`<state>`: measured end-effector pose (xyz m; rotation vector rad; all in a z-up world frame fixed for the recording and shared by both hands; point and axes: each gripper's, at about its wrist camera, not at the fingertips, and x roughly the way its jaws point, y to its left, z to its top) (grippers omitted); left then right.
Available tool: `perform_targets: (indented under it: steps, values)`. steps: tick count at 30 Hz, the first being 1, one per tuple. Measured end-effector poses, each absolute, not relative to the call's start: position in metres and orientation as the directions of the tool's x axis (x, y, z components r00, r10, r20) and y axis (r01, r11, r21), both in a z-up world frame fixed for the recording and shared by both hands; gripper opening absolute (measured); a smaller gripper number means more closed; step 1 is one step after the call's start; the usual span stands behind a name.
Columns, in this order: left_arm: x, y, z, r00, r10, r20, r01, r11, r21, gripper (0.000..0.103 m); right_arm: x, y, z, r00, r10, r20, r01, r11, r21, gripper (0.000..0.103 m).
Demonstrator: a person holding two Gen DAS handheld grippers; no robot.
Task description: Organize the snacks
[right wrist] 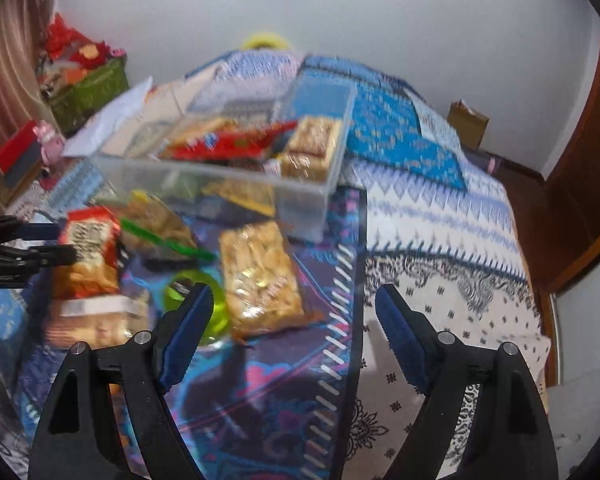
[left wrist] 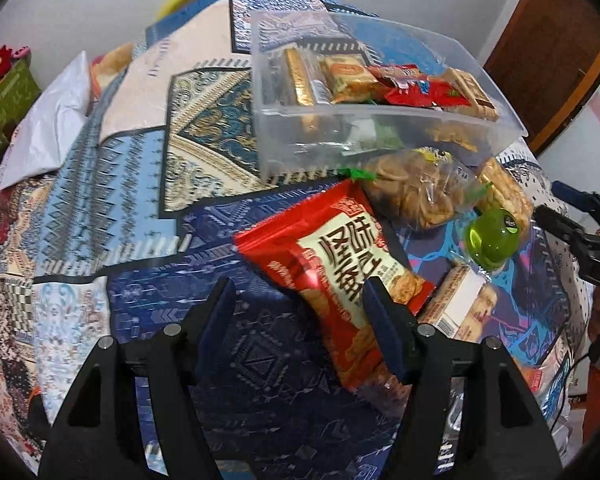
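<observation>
Blurred in the right wrist view: clear bin (right wrist: 300,196) and its packets. Hidden under the left gripper's finger (left wrist: 384,320): lower right edge of the red snack bag (left wrist: 332,264). Unreadable: cracker box (left wrist: 460,304) label. Half hidden by the right gripper's finger (right wrist: 188,332): green ring (right wrist: 216,312).

The left gripper (left wrist: 300,298) is pointing steeply downward with its blue-padded jaws standing apart, gripping nothing. The right gripper (right wrist: 294,304) is angling downward too, its jaws spread wider, and nothing is sitting between its pads (right wrist: 400,332).
</observation>
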<state>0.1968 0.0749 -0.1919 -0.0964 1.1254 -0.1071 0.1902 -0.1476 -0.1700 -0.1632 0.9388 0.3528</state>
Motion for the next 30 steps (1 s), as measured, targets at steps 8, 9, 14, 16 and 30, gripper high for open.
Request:
perform_targets:
  steps: [8, 9, 14, 16, 30]
  values:
    - [0.21, 0.058, -0.201, 0.414, -0.171, -0.894, 0.073, 0.985, -0.155, 0.068, 0.2, -0.142, -0.186, 0.467, 0.297, -0.833, -0.393, 0.913, 0.106, 0.081]
    - [0.212, 0.058, -0.202, 0.412, -0.173, -0.895, 0.071, 0.985, -0.158, 0.069, 0.201, -0.141, -0.187, 0.466, 0.299, -0.833, -0.389, 0.915, 0.111, 0.081]
    - [0.215, 0.056, -0.206, 0.402, -0.222, -0.888, 0.056, 0.974, -0.218, 0.074, 0.208, -0.133, -0.196, 0.439, 0.302, -0.846, -0.394, 0.911, 0.121, 0.081]
    - [0.216, 0.051, -0.208, 0.402, -0.209, -0.892, 0.067, 0.978, -0.199, 0.08, 0.208, -0.13, -0.199, 0.439, 0.303, -0.846, -0.399, 0.909, 0.119, 0.081]
    - [0.207, 0.042, -0.213, 0.473, -0.116, -0.873, 0.038, 0.993, -0.111, 0.065, 0.195, -0.129, -0.19, 0.46, 0.354, -0.814, -0.428, 0.892, 0.146, 0.045]
